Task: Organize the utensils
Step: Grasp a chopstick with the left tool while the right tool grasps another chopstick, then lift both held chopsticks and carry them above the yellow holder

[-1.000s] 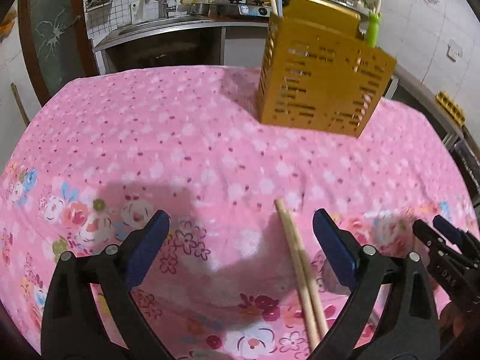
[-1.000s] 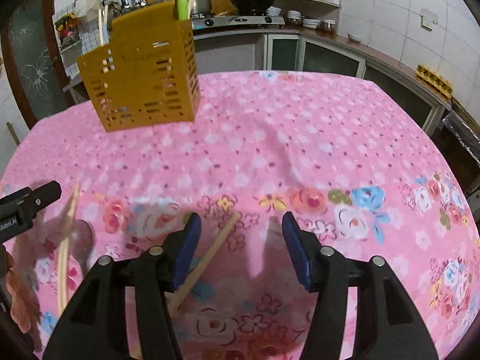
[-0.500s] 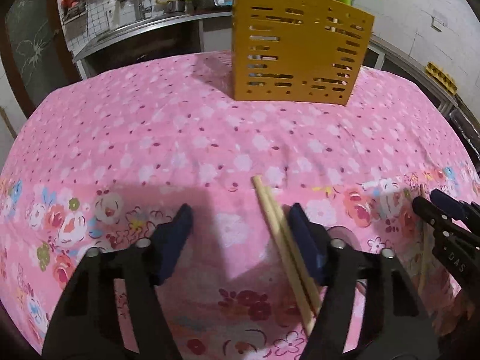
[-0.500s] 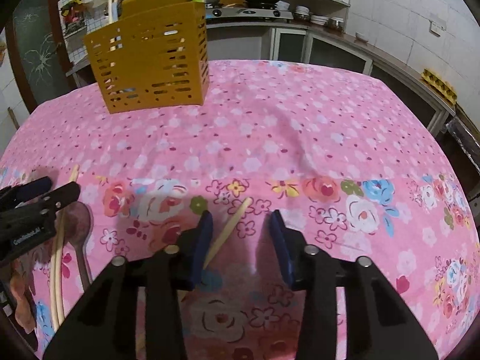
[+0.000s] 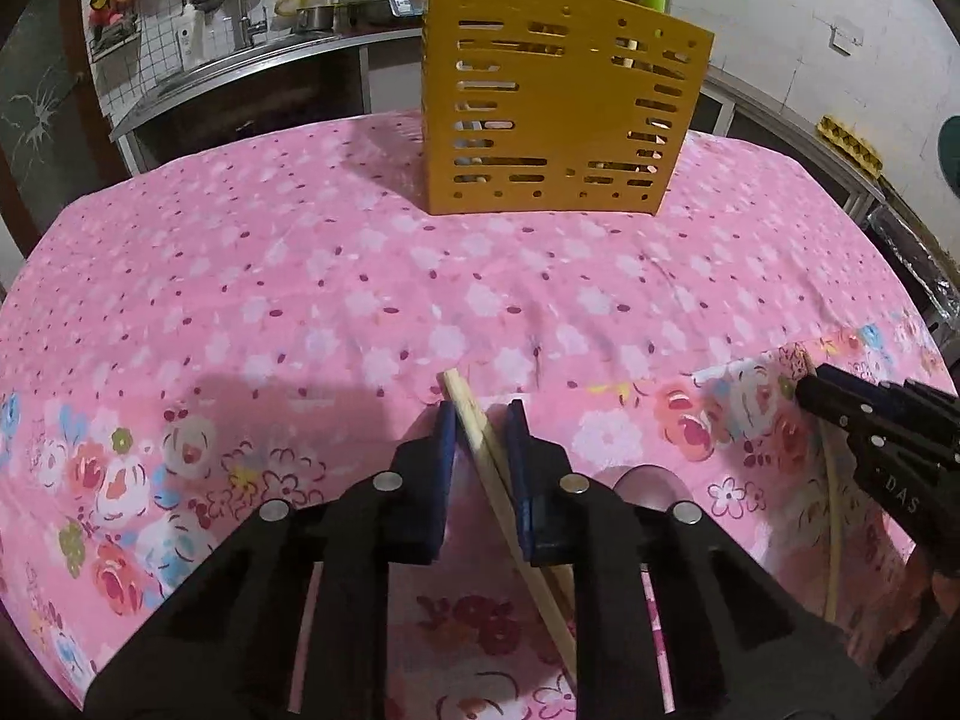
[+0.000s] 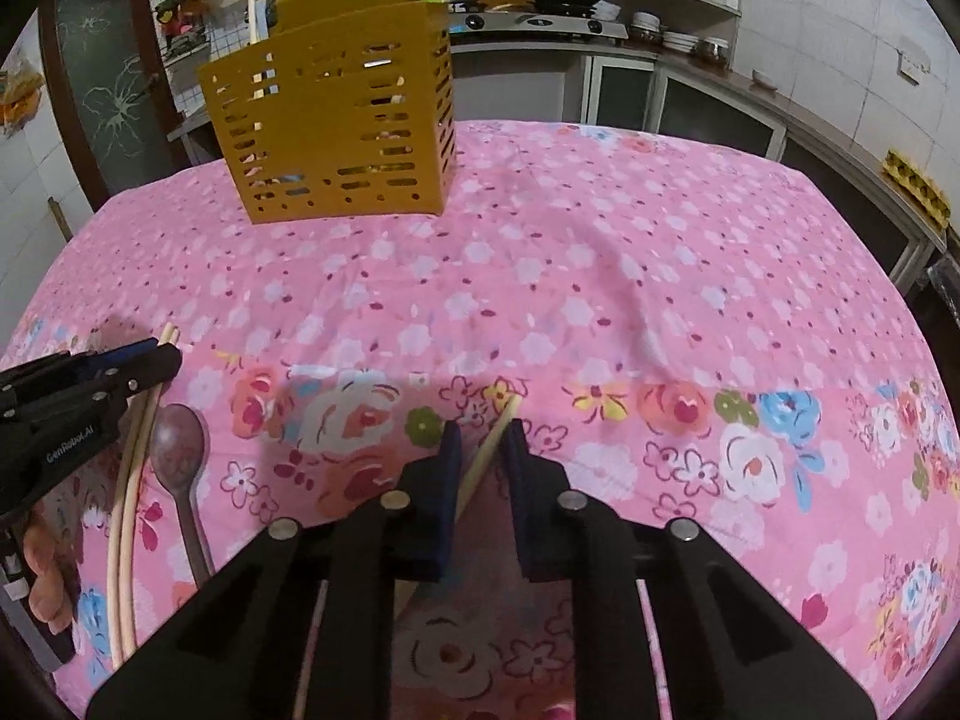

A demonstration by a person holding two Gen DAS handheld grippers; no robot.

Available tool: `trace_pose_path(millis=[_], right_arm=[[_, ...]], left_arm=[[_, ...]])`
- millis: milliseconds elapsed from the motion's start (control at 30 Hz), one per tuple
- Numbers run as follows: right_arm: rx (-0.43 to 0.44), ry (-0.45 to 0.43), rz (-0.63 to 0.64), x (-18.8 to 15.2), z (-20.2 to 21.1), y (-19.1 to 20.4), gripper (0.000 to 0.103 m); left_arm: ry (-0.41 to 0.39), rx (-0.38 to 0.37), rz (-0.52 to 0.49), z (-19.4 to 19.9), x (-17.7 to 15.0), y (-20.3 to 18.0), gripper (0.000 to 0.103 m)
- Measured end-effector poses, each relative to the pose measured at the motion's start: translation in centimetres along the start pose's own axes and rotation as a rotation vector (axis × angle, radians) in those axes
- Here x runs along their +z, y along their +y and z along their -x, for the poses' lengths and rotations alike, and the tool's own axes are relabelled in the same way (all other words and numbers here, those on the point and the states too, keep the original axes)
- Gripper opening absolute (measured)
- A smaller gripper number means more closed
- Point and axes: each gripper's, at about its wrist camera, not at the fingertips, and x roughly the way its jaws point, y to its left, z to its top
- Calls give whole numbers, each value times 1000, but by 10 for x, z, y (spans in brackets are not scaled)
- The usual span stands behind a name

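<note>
Left gripper (image 5: 482, 420): narrowed onto a pair of wooden chopsticks (image 5: 480, 444) lying on the pink floral tablecloth (image 5: 300, 276), the blue pads at either side.
Right gripper (image 6: 482, 441): narrowed around a single chopstick (image 6: 495, 444), which runs slantwise between the pads.
Yellow slotted utensil holder (image 5: 558, 114): upright at the cloth's far side, chopsticks and a green-topped item standing in it.
Wooden spoon (image 6: 180, 450): between the two grippers, just beside the pair.

Even indoor light, strong fisheye warp in both views

Soft shadows are cast on the pink tablecloth (image 5: 312, 276) ahead of each gripper and left of the yellow holder (image 5: 558, 120). Straight counter edges are bent toward the dark rounded corners. The kitchen background is rendered dimmer and slightly soft.
</note>
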Motion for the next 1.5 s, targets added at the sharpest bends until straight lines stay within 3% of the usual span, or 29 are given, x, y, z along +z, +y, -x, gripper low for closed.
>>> trace_pose_path(millis=[67, 467, 900, 1200, 1500], right_arm=[[6, 3, 8, 2, -1, -1, 14], [-9, 25, 68, 18, -10, -4, 12], [36, -15, -72, 11, -10, -17, 13], [-93, 9, -49, 11, -11, 4, 12], [-41, -11, -109, 9, -7, -6, 9]], left_arm=[[0, -16, -5, -1, 2, 0, 9], [10, -50, -11, -3, 6, 4, 8], [-8, -17, 63, 4, 0, 16, 17], [4, -5, 23, 2, 0, 4, 7], [-24, -11, 41, 9, 1, 7, 6]])
